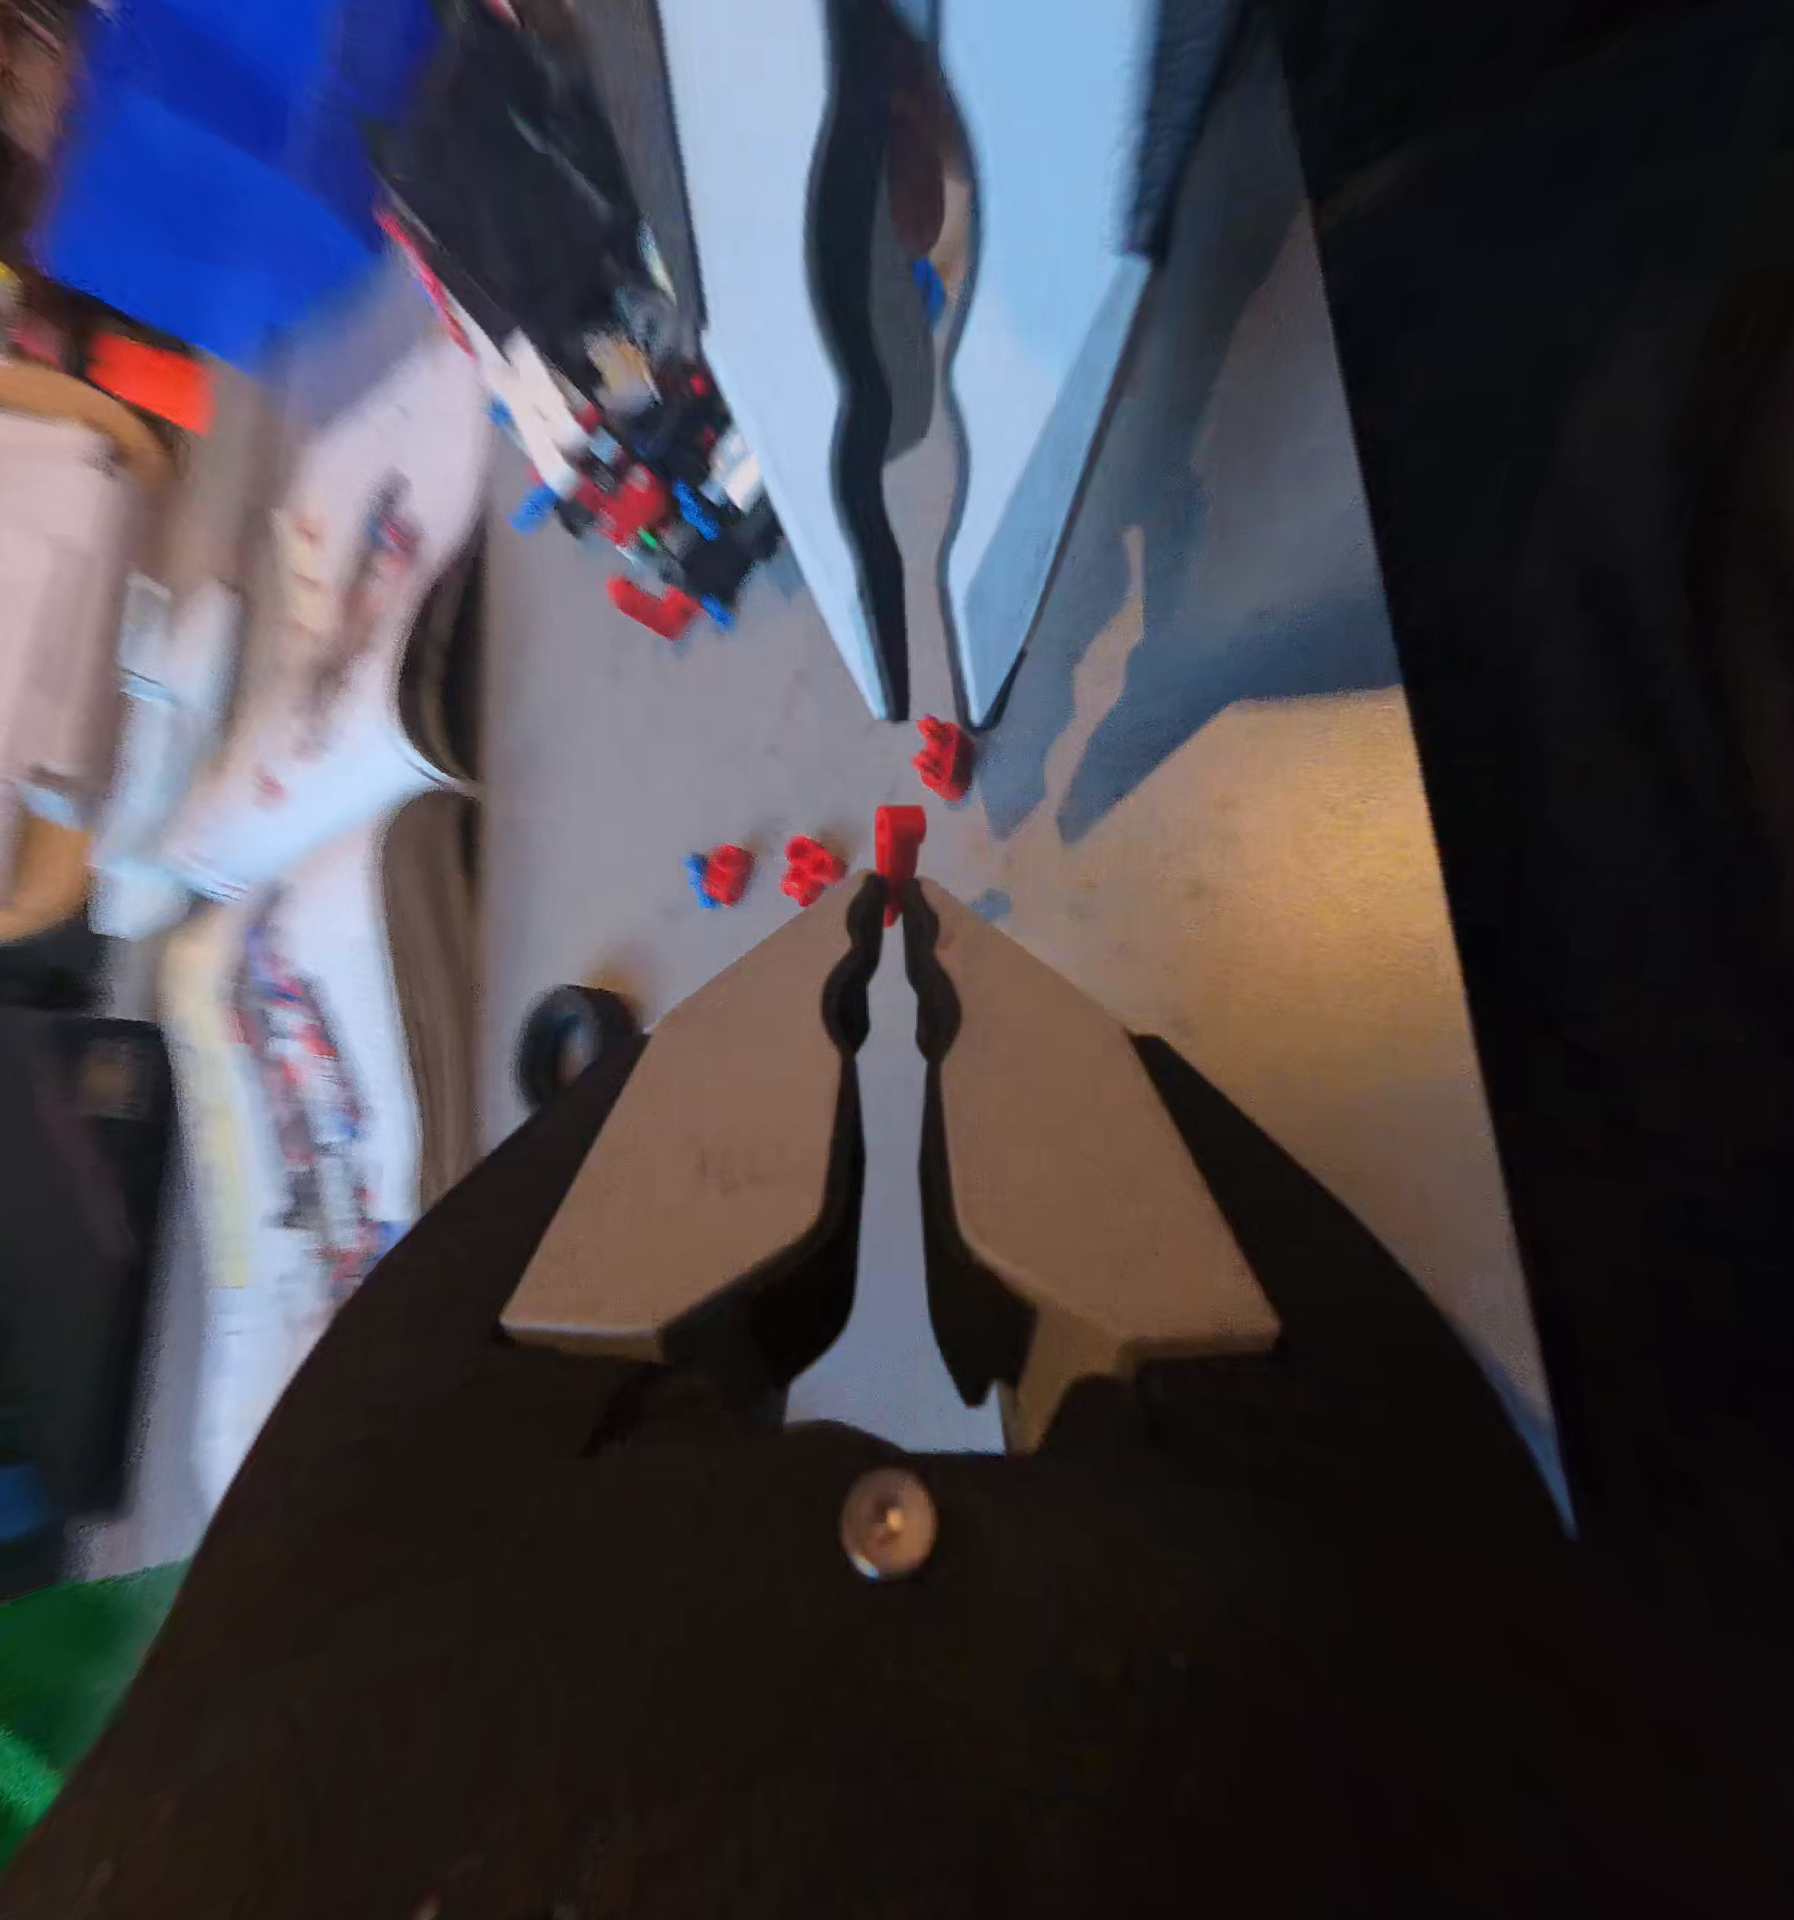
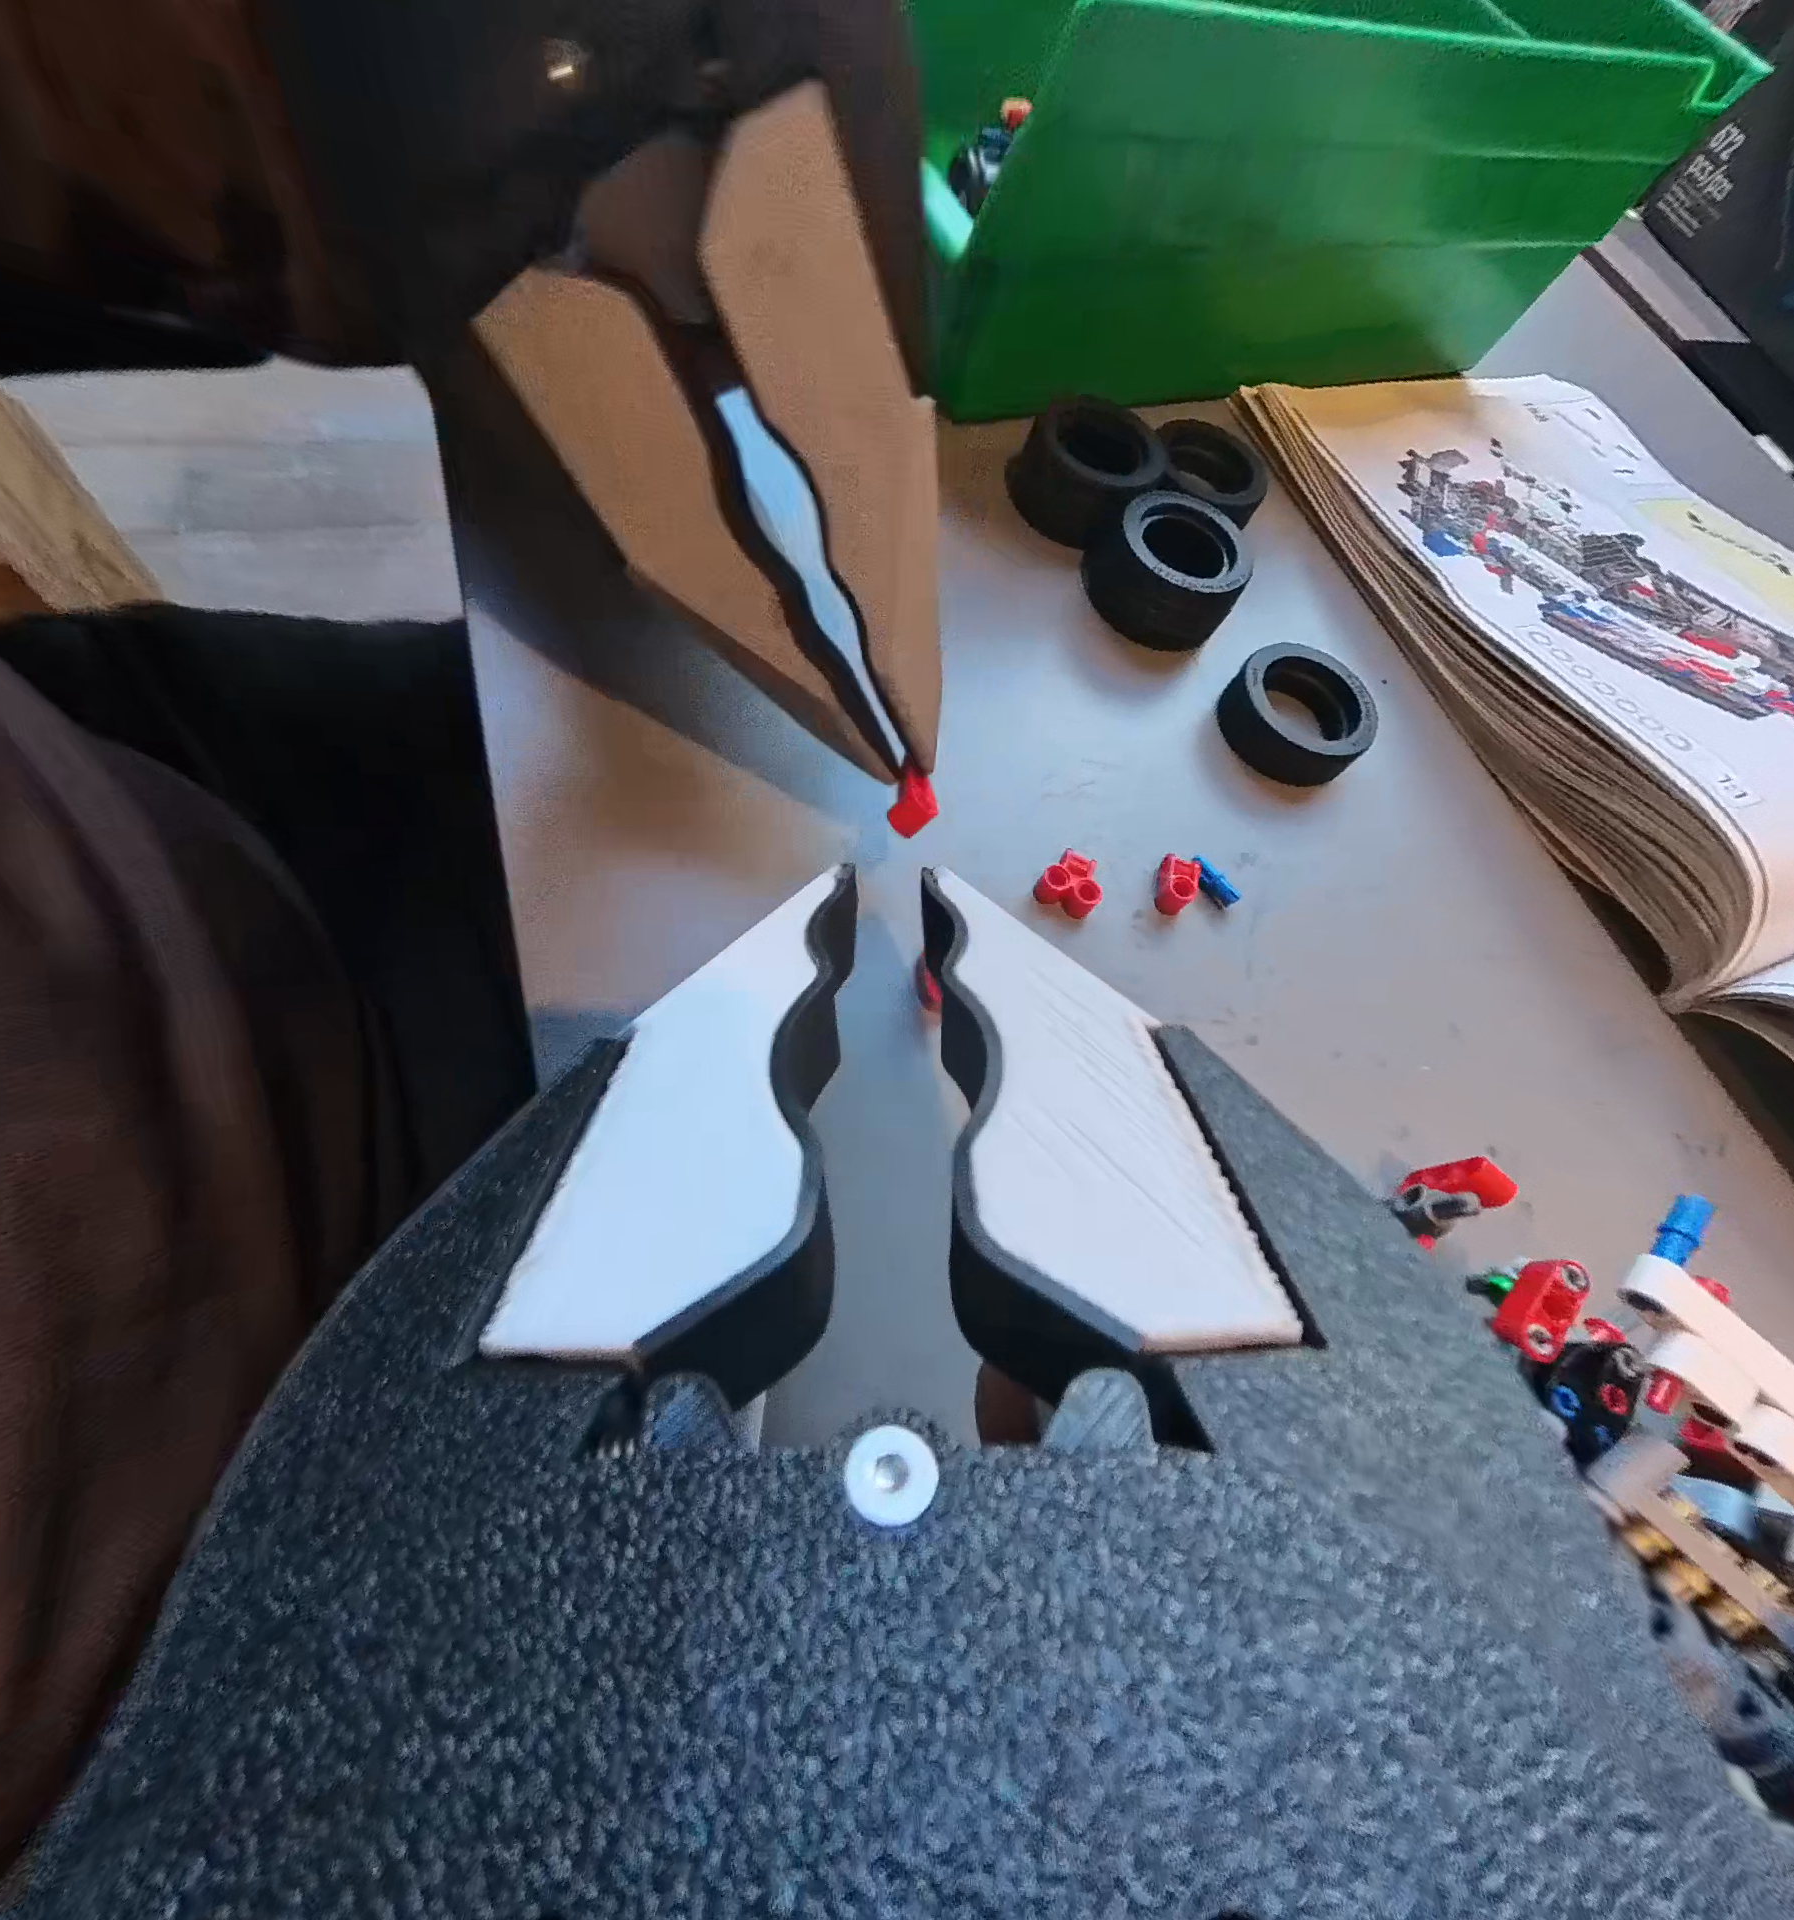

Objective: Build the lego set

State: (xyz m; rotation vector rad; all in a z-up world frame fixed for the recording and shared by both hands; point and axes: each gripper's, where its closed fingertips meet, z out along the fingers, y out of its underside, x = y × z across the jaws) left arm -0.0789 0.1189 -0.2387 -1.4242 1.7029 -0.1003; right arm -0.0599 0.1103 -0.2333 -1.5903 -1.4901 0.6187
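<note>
Your grey bench [image 2: 1340, 997] is carrying four black tyres [image 2: 1168, 569], an open manual [image 2: 1599, 644], a green bin [image 2: 1288, 229], two small red pieces [image 2: 1067, 884], one touching a blue pin [image 2: 1217, 881], and the part-built model [image 2: 1651, 1382].

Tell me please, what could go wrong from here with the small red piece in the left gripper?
1. The left gripper pinches the red piece only at its fingertips, so it may twist or drop to the table.
2. The right gripper is open over another red connector; closing now might knock it away.
3. The two loose connectors nearby could be swept off.
</note>
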